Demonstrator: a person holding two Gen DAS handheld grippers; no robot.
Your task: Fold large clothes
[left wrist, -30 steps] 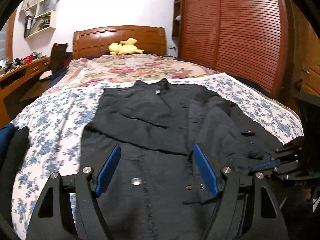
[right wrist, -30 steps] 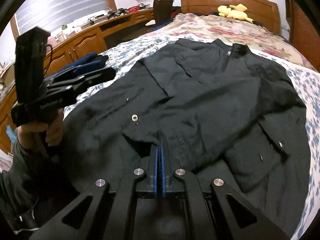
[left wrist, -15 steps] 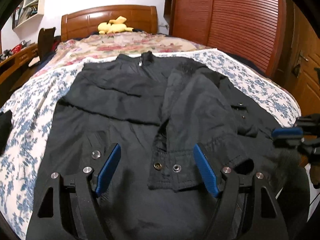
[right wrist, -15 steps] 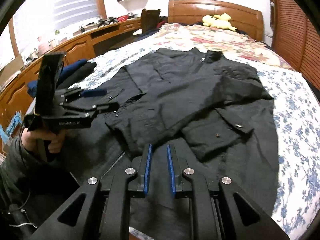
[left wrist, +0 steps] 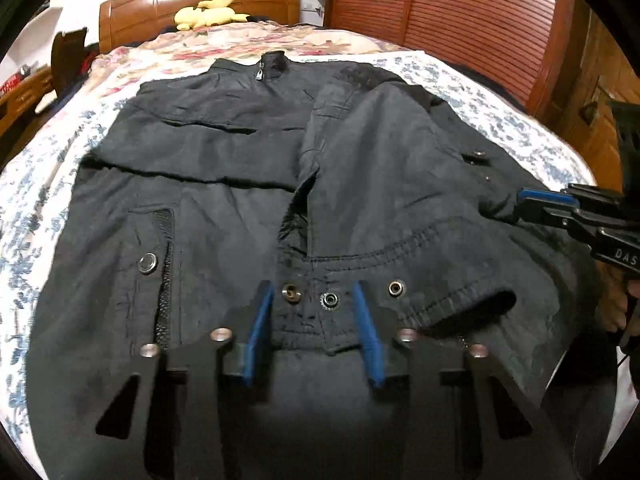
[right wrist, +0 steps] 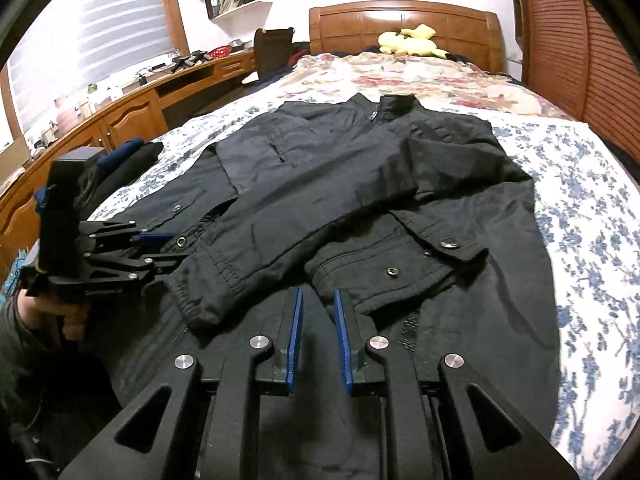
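Bedroom setting: a bed [right wrist: 592,216] with a blue-floral sheet serves as the work surface, a second red-floral cover lying beyond it toward a wooden headboard [right wrist: 404,24], where a yellow plush toy [right wrist: 412,42] rests. Louvred wooden wardrobe doors [left wrist: 460,20] stand on one side; a long wooden desk [right wrist: 100,124] with clutter and wall shelves runs along the other. Dark folded garments [right wrist: 124,160] sit at the sheet's edge near the desk. The black jacket [right wrist: 360,184] lies front-up and zipped across the sheet, collar toward the headboard, one sleeve [left wrist: 380,184] laid diagonally over the body with its snap cuff near the hem. The left gripper [left wrist: 316,320] has its jaws apart, straddling that cuff without pinching it. The right gripper [right wrist: 318,340] is also parted, more narrowly, holding nothing, just short of the pocket flap [right wrist: 436,240]. Assessed risks: the left jaws could close on the cuff together with the body layer beneath, dragging the whole jacket off square; the slick-looking fabric may let the sleeve slide out of its fold; the bulky cuff and snaps may resist a flat crease. The soft bedding gives little counter-pressure for smoothing.
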